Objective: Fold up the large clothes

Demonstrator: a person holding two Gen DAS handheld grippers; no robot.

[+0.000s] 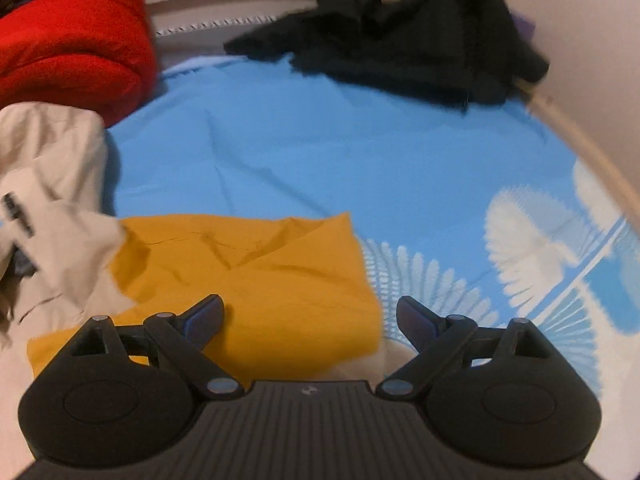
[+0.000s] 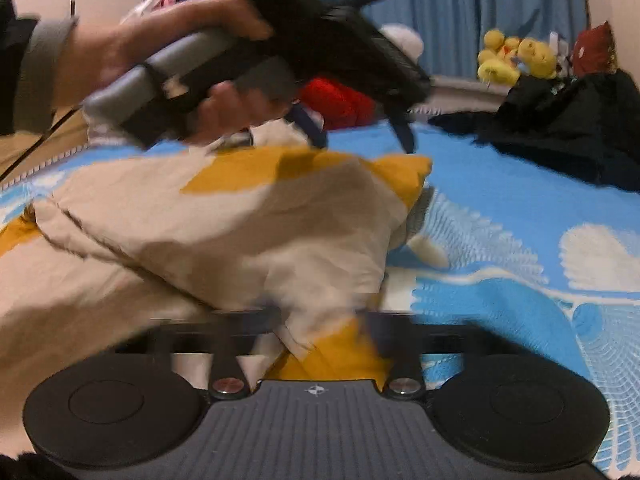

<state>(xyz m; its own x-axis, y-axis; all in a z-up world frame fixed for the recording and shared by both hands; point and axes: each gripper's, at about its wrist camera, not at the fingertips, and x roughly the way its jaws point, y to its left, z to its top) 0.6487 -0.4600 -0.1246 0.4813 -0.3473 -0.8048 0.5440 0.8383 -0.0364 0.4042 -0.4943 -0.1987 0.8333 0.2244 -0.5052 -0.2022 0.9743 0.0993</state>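
On the blue bedsheet (image 1: pixel 304 136) lies the garment (image 1: pixel 248 292), beige outside with a mustard-yellow lining showing, rumpled and partly doubled over itself. From the left wrist view, the left gripper (image 1: pixel 310 320) hangs above the yellow lining with its fingers (image 1: pixel 206 318) spread wide apart and nothing between them. The beige fabric bunches up at the left edge, and the sheet's white feathery print shows to the right of the garment.

Over to the right wrist view: the right gripper (image 2: pixel 324 322) is down low at the near edge of the garment (image 2: pixel 224 236), and its jaws sit close together with a fold of beige and yellow cloth pinched between them (motion blur smears the fingertips, but the cloth clearly runs into the gap). Beyond it, the person's left hand (image 2: pixel 192 68) grips the handle of the other tool, whose two blue-tipped fingers point down just above the raised cloth, apart from each other.

Far side of the bed: a heap of black clothing (image 1: pixel 404 40) near the wall, a red plush cushion (image 1: pixel 76 44) on the left, and yellow stuffed toys (image 2: pixel 516 58) on the ledge under a blue curtain (image 2: pixel 460 12).
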